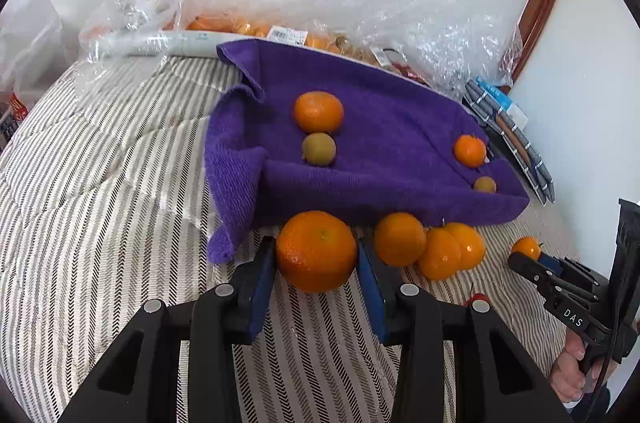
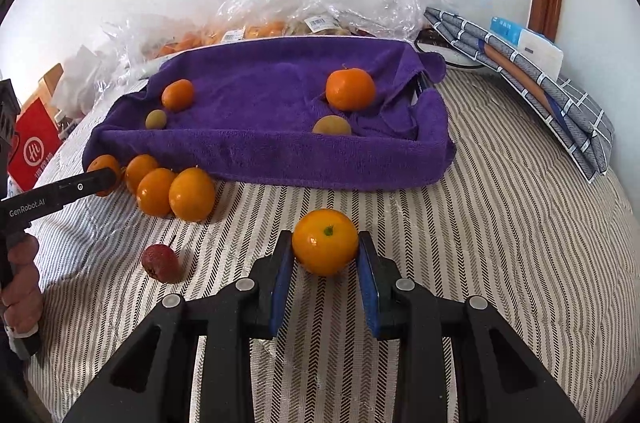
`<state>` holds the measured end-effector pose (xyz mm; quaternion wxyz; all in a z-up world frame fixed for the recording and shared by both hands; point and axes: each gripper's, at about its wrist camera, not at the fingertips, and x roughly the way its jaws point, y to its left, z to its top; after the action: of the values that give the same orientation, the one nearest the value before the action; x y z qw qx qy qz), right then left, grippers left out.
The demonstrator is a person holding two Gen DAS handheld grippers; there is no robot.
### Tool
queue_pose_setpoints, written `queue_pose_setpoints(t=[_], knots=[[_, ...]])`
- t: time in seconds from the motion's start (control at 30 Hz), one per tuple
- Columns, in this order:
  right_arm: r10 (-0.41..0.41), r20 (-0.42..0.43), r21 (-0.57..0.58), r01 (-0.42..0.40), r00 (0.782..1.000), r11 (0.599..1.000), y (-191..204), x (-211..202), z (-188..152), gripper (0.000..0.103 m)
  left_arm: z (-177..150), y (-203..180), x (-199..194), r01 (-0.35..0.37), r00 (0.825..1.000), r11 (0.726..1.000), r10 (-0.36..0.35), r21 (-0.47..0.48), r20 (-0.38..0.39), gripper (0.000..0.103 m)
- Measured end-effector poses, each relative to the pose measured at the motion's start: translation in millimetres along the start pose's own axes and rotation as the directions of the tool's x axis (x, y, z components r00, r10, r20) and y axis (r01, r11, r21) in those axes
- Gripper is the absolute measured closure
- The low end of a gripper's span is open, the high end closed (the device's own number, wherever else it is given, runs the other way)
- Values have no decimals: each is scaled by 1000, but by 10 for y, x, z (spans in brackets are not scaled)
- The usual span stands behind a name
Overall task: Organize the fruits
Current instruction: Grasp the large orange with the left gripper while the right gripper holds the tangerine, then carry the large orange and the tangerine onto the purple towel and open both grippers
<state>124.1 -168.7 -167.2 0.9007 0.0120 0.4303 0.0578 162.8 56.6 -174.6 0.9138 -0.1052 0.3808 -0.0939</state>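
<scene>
My left gripper (image 1: pixel 317 255) is shut on a large orange (image 1: pixel 316 251) just in front of the purple towel-lined tray (image 1: pixel 384 191). My right gripper (image 2: pixel 325 249) is shut on a smaller orange (image 2: pixel 325 242) on the striped cloth; it also shows in the left wrist view (image 1: pixel 526 247). In the tray lie two oranges (image 1: pixel 318 111) (image 1: pixel 469 151) and two greenish-brown fruits (image 1: pixel 319 149) (image 1: pixel 485 184). Three oranges (image 1: pixel 400 239) sit together against the tray's front, seen from the right wrist view too (image 2: pixel 191 194). A small red fruit (image 2: pixel 161 263) lies on the cloth.
Clear plastic bags (image 1: pixel 280 3) with more oranges lie behind the tray against the white wall. A folded grey checked cloth and a blue-white box (image 2: pixel 528 79) lie to the right. A red box (image 2: pixel 34 147) stands at the left.
</scene>
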Motion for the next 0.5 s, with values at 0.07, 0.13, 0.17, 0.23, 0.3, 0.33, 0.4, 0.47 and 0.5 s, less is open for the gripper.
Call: queue_pose_setpoints(t=[0.07,0.13,0.17,0.23,0.3,0.33,0.4,0.47,0.5], knots=[[11,15,12,-11,1000,1000,-30,-24,-1,72,-3,32,-25,9,1000,1000,-9,-19,19,65],[35,35,21,-36,999,999,-58,-57,-7,72,-5,58,-43,15,999,999,-14,-31,34,65],[45,40,22,-46,998,999,-63,-64,-7,72,-1,67,-55,21,999,999,-19,-34,42,65],[63,47,21,-64,997,998,-62,-73,-2,72,0,71,-92,33,998,999,-31,-33,62,65],[66,57,13,-67,996,998,-51,-95,10,72,-3,57,-127,41,996,999,-39,-21,82,65],[74,64,13,-75,995,997,-56,-106,21,72,-7,50,-144,46,995,999,-44,-14,91,65],[105,66,48,-108,992,993,-95,-119,57,72,-6,19,-160,56,994,998,-55,0,97,65],[135,72,77,-140,988,987,-140,-144,128,72,-10,0,-175,61,993,998,-62,9,104,65],[125,88,73,-131,988,989,-140,-178,174,72,-10,-6,-181,64,992,998,-65,12,107,65]])
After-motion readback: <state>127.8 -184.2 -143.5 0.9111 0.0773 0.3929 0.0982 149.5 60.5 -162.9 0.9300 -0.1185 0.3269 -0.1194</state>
